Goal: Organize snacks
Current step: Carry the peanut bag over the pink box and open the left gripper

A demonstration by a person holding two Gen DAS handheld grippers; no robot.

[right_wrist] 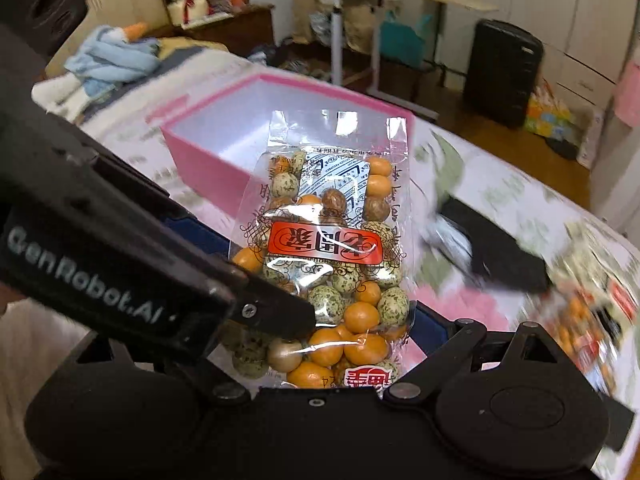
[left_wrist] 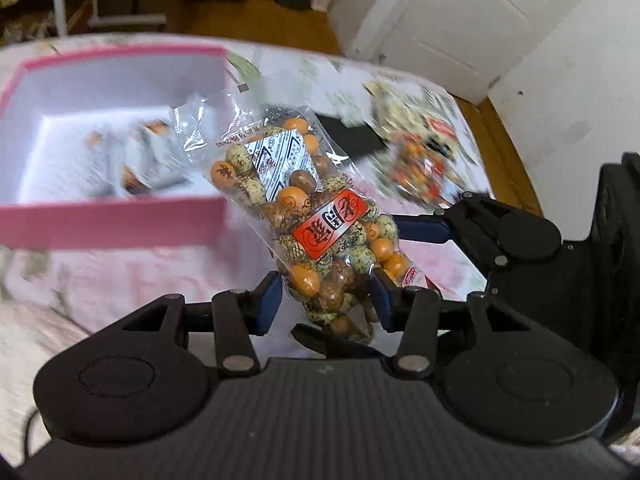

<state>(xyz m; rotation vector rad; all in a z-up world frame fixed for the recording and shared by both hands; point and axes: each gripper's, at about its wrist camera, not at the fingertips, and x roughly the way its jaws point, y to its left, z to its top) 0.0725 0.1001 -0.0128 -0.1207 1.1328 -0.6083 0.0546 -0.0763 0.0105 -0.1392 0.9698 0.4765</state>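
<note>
The pink box (left_wrist: 112,226) is smeared by motion blur, and the packets inside it (left_wrist: 136,156) cannot be read. 1 more snack bag (left_wrist: 420,168) on the cloth is blurred, perhaps the same kind. The held bag's (right_wrist: 324,256) bottom hides behind the left gripper (right_wrist: 280,320).

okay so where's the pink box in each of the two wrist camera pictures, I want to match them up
Left wrist view: the pink box fills the upper left, open, with snack packets inside.
Right wrist view: the pink box sits centre-left, behind the held snack bag.
Shared landmark: that clear snack bag with the red label, in the middle of both pictures, with the box to its left or behind it.
</note>
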